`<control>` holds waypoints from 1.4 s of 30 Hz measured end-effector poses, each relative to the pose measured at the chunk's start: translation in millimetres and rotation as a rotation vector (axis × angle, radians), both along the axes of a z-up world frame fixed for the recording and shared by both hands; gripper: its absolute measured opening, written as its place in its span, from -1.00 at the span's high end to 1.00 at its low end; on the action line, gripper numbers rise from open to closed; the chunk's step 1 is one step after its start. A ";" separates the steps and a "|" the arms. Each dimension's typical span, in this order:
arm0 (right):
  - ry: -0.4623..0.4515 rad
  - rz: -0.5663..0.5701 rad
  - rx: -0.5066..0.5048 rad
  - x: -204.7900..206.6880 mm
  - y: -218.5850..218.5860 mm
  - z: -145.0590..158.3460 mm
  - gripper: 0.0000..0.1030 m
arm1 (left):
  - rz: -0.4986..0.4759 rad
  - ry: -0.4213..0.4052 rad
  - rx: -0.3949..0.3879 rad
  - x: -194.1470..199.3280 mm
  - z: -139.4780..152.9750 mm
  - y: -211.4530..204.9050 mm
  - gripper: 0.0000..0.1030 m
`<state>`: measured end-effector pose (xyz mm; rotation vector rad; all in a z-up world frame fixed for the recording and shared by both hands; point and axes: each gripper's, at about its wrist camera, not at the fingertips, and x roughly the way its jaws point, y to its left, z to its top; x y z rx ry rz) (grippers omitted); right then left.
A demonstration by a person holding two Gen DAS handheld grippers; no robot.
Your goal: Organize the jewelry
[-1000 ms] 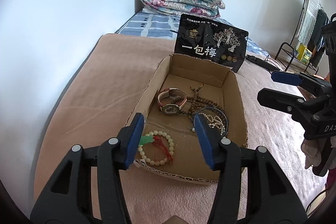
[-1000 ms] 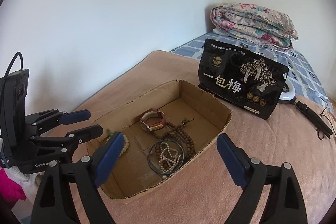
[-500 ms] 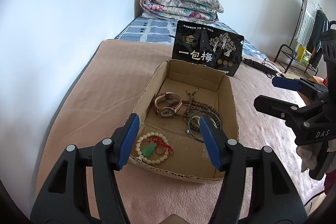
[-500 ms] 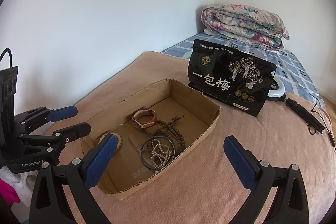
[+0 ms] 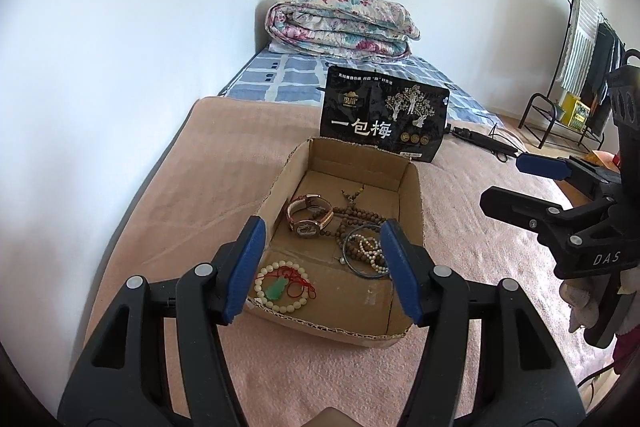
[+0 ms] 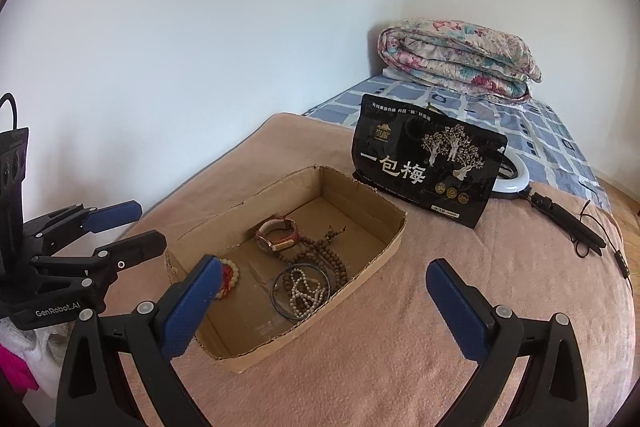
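A shallow cardboard box lies on a pink blanket. In it are a watch, a brown wooden bead strand, a dark bangle around a pearl strand, and a white bead bracelet with a green pendant and red cord. My left gripper is open and empty, above the box's near end. My right gripper is open wide and empty, to the box's right.
A black snack bag stands behind the box. A folded floral quilt lies at the far end of the bed. A ring light with its cable lies right of the bag. A clothes rack stands far right.
Both grippers have drawn back and up from the box, so it looks smaller and farther. The right gripper's jaws have spread wider. The jewelry has not moved.
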<state>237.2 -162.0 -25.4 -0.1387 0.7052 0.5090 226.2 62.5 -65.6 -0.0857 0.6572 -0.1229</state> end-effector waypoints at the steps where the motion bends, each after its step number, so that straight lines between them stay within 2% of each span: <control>1: -0.006 0.000 0.000 -2.1 -0.8 3.4 -0.99 | 0.001 -0.009 0.002 -2.4 4.9 -0.7 -0.20; 10: -0.056 -0.022 0.003 -16.3 -15.7 45.0 -1.00 | -0.005 -0.098 0.047 -21.2 53.4 -9.8 -0.20; 14: -0.066 -0.041 0.026 -24.3 -25.6 62.9 -1.00 | -0.003 -0.134 0.062 -28.2 75.3 -13.8 -0.50; 21: -0.085 -0.091 0.018 -43.3 -41.0 75.3 -1.00 | 0.006 -0.125 0.070 -34.1 97.3 -15.9 -0.62; 31: -0.105 -0.141 0.008 -63.0 -60.9 66.1 -1.00 | 0.025 -0.120 0.113 -56.2 92.5 -28.8 -0.63; 39: -0.087 -0.151 -0.002 -66.9 -72.2 47.8 -1.00 | 0.059 -0.097 0.105 -62.5 76.4 -30.7 -0.63; 42: -0.080 -0.158 0.006 -66.9 -75.9 43.3 -1.00 | 0.067 -0.087 0.130 -66.0 66.9 -31.1 -0.78</control>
